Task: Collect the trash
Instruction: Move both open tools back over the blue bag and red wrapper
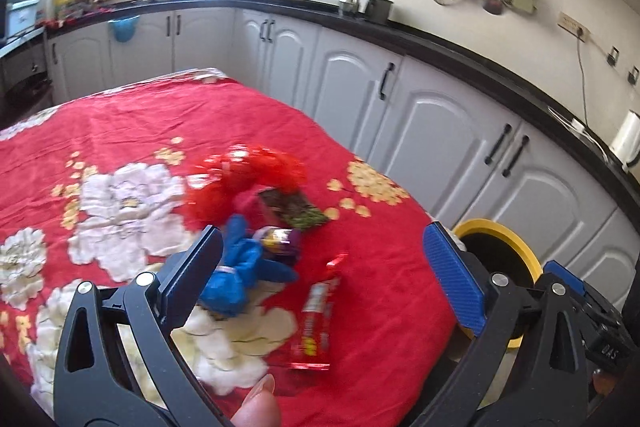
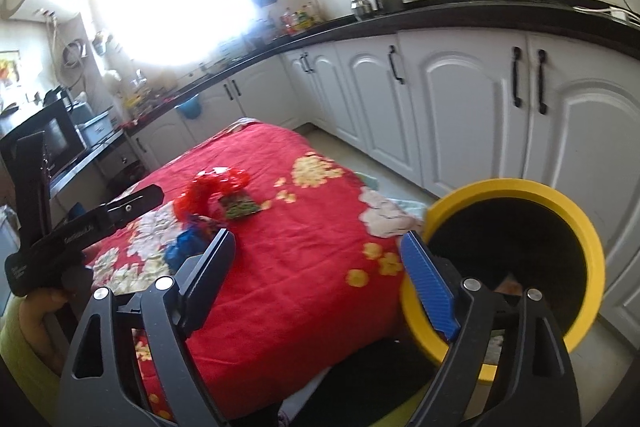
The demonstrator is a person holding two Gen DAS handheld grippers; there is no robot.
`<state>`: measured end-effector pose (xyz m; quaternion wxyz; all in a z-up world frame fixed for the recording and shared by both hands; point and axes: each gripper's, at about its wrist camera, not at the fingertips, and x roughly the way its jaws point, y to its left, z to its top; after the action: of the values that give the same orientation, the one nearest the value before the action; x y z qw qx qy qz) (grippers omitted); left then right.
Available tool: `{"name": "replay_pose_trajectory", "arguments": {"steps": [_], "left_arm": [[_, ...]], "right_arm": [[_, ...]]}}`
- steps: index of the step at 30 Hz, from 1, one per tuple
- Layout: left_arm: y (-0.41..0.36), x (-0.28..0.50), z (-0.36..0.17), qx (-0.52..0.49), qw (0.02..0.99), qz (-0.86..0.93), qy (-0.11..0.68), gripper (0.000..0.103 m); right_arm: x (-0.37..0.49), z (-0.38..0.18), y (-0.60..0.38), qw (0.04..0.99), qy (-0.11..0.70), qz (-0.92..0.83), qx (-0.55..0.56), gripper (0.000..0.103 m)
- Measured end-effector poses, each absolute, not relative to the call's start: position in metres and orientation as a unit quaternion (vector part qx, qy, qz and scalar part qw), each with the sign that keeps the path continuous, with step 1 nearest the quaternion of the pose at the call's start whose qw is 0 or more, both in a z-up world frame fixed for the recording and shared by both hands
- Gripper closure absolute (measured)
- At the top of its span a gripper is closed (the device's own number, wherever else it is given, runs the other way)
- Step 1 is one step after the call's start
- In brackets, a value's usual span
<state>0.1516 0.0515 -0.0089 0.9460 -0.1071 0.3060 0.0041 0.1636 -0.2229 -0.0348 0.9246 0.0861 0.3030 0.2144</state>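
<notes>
The left gripper (image 1: 322,267) stands wide apart, gripping nothing, over a red flowered tablecloth (image 1: 120,123). Between its fingers lie a red snack wrapper (image 1: 318,311) and a knotted blue bag (image 1: 236,275); beyond, a purple wrapper (image 1: 280,241), a dark green packet (image 1: 296,209) and crumpled red plastic (image 1: 248,179). The right gripper (image 2: 318,267) is also spread and empty, its blue pad (image 2: 430,291) beside a yellow-rimmed bin (image 2: 592,247).
</notes>
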Motion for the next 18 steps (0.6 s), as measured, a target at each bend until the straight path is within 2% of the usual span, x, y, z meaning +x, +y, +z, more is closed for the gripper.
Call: {"name": "replay_pose_trajectory", "arguments": {"steps": [15,18], "left_arm": [[0.13,0.147,-0.022,-0.146,0.931,0.039,0.331,0.011],[0.14,0.149,-0.028,-0.156,0.927,0.031,0.339,0.019]], "right_arm": [[0.181,-0.049,-0.145,0.905,0.335,0.26,0.036,0.02],[0.187,-0.053,-0.131,0.9,0.344,0.267,0.026,0.02]]}}
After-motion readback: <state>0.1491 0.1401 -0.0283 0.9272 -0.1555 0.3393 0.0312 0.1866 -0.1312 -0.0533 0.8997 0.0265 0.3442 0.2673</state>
